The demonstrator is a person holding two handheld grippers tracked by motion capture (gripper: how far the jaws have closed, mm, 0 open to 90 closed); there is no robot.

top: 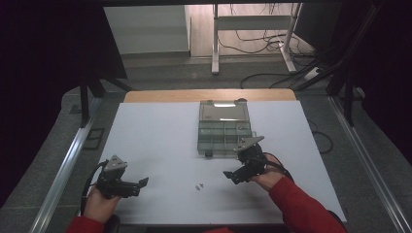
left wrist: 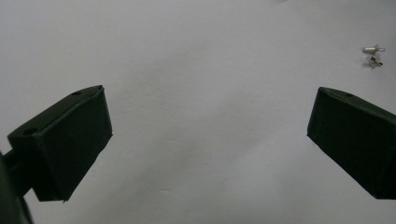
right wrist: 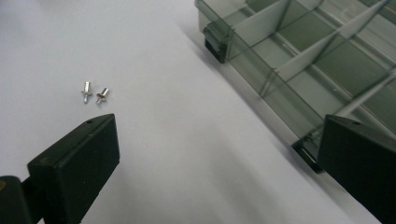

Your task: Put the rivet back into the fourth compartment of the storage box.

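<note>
Two small metal screws (top: 198,186) lie side by side on the white table sheet (top: 160,145) near its front middle; they also appear in the left gripper view (left wrist: 373,54) and the right gripper view (right wrist: 95,93). A clear smoky compartment box (top: 224,128) stands open behind them, its dividers close in the right gripper view (right wrist: 299,51). My left gripper (top: 142,184) rests open at the front left, nothing between its jaws (left wrist: 205,140). My right gripper (top: 229,175) hovers open just right of the screws, at the box's front edge (right wrist: 219,154).
The white sheet covers a wooden table whose far edge (top: 209,95) shows beyond the box. Behind it stand a desk frame (top: 252,39) and loose cables (top: 272,73) on the floor. Metal rails (top: 63,170) run along both sides of the table.
</note>
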